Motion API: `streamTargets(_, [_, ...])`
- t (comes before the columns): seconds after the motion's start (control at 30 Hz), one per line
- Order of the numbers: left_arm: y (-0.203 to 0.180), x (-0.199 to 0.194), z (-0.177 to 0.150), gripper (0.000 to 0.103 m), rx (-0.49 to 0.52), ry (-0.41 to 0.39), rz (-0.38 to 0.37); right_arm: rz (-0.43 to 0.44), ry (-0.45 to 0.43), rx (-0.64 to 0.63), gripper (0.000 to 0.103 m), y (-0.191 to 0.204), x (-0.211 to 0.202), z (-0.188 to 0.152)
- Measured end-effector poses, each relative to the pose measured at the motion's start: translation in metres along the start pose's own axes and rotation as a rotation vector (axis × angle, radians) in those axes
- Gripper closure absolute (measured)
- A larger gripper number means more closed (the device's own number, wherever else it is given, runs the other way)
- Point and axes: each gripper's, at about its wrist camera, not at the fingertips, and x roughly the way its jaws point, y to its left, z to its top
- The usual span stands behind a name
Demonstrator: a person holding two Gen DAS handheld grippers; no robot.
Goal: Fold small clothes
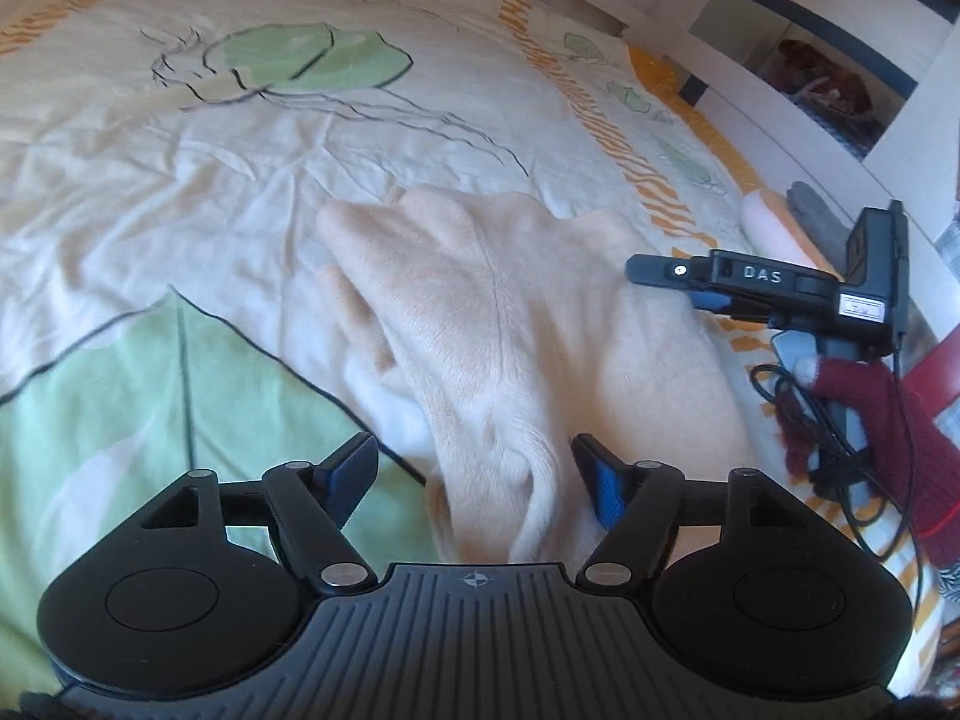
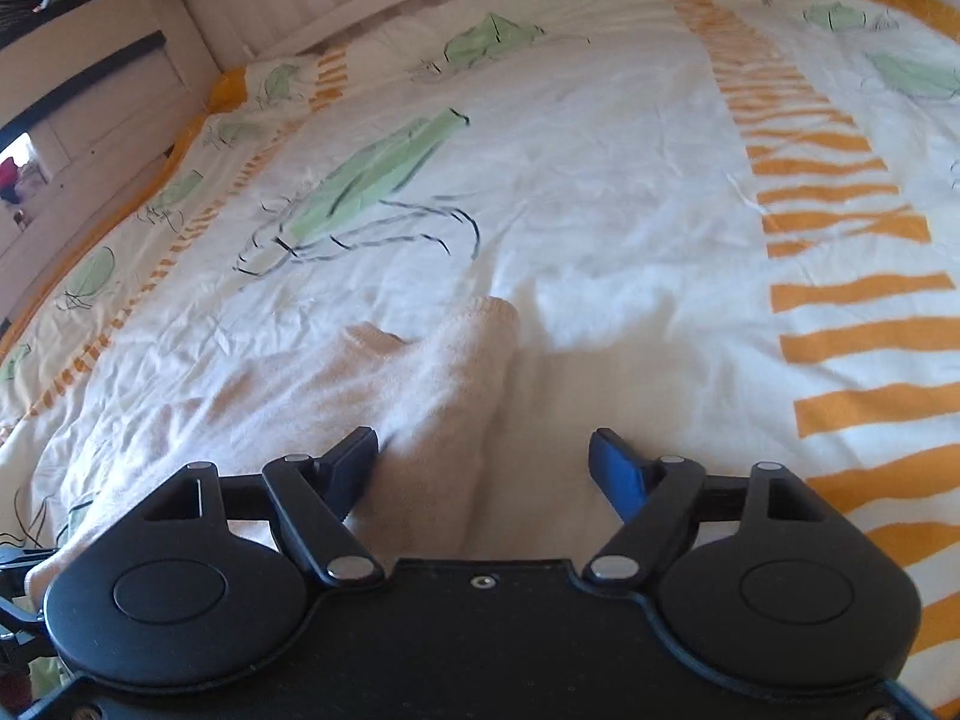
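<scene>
A pale peach, fleecy small garment lay rumpled on the bed, on a cream cover printed with green leaf shapes and orange stripes, nearer the bed's near edge than its far one. A ribbed cuff end of the same garment pointed toward the far edge in the right wrist view.

The left gripper stood wide open with a raised ridge of the fleece between its blue-padded fingers, neither pad pressing on the cloth. The right gripper was likewise spread wide; the garment's cuffed part ran up just beside its left finger, and nothing was clamped. From the left wrist view the right gripper showed side-on over the garment's right edge, carried by a hand in a dark red knitted glove.

By the look of it, a fold had been laid and let go, so the garment sat loosely doubled. The next move likely called for picking two fresh edge points, pinching only the upper layer, and carrying them across evenly so the soft fleece would not bunch.

No containers were in sight; a grey and peach bundle lay at the bed's right edge.
</scene>
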Motion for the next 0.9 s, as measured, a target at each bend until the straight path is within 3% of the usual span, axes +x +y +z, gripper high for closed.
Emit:
streamTargets(0.13, [-0.013, -0.027, 0.007, 0.033, 0.082, -0.12, 0.11, 0.014, -0.055, -0.069, 0.023, 0.016, -0.034, -0.008])
streamTargets(0.2, [-0.017, -0.028, 0.013, 0.033, 0.096, -0.161, 0.143, 0.026, -0.047, -0.095, 0.017, 0.026, -0.043, -0.014])
streamTargets(0.27, [-0.019, -0.019, 0.018, 0.032, 0.096, -0.158, 0.161, 0.016, -0.025, -0.123, 0.01, 0.036, -0.048, -0.021])
streamTargets(0.33, [-0.021, -0.008, 0.016, 0.032, 0.109, -0.145, 0.178, -0.012, 0.016, -0.157, 0.01, 0.044, -0.048, -0.031])
streamTargets(0.43, [-0.021, 0.011, 0.004, 0.028, 0.17, -0.101, 0.287, -0.082, 0.122, -0.194, 0.009, 0.047, -0.043, -0.053])
streamTargets(0.53, [-0.001, 0.013, -0.008, 0.018, 0.074, -0.107, 0.276, -0.103, 0.229, -0.13, 0.001, 0.035, -0.036, -0.073])
streamTargets(0.63, [0.012, 0.01, -0.01, 0.008, -0.003, -0.108, 0.261, -0.107, 0.205, -0.129, 0.001, 0.032, -0.042, -0.081])
streamTargets(0.9, [0.01, 0.019, -0.012, 0.0, 0.038, -0.12, 0.307, -0.15, 0.189, -0.169, 0.0, 0.039, -0.04, -0.087])
